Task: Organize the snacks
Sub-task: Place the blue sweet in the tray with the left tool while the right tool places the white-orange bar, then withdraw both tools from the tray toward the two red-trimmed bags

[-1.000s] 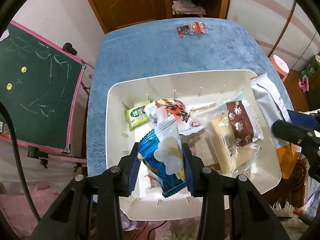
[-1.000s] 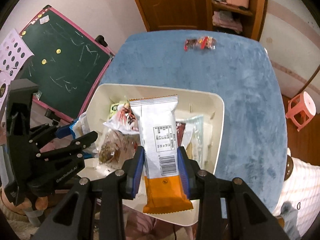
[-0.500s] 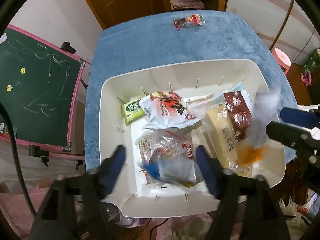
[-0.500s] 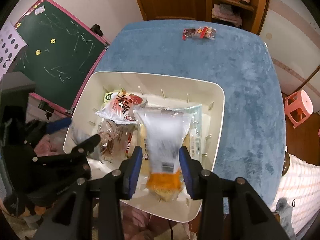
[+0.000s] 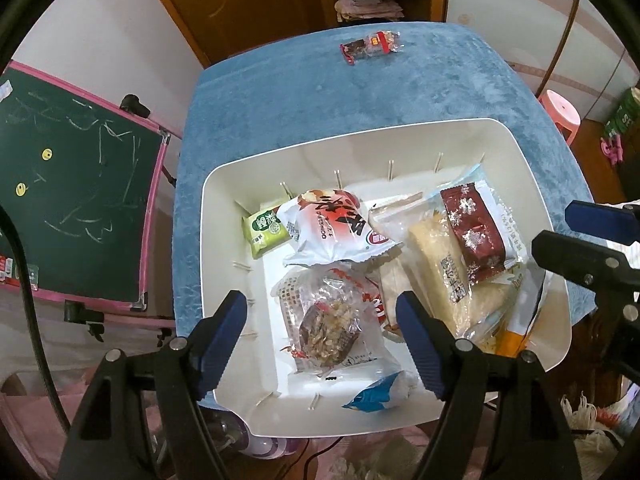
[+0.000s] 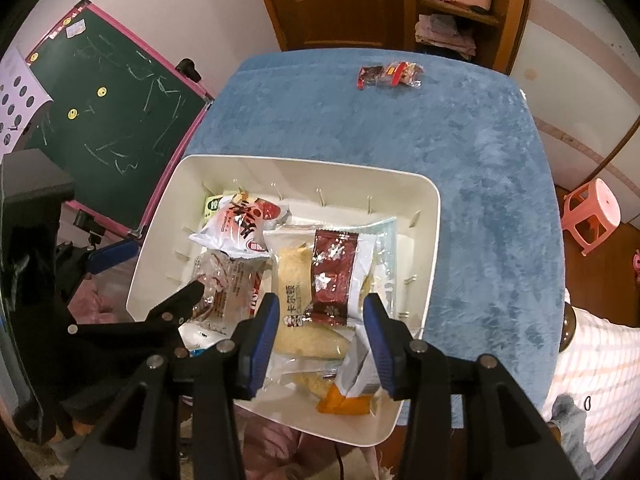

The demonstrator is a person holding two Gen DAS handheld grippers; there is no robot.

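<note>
Right wrist view: the last loose snack packets (image 6: 389, 74) lie crosswise at the far edge of the blue table (image 6: 480, 184), beyond the filled bin (image 6: 434, 216), slightly nearer the right gripper (image 6: 322, 334), whose empty jaws have just been opening, than the left gripper (image 5: 322, 334), also agape and empty.

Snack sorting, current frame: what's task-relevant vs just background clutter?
Job:
- white plastic bin on the blue tablecloth
- packets in it: red-and-white bag, green pack, dark red snowflake packet, orange-and-white packet
- clear red-wrapped sweets, loose at the far table edge
- left gripper and right gripper, both open

Clutter:
- pink-framed chalkboard
- pink plastic stool
- wooden shelf
</note>
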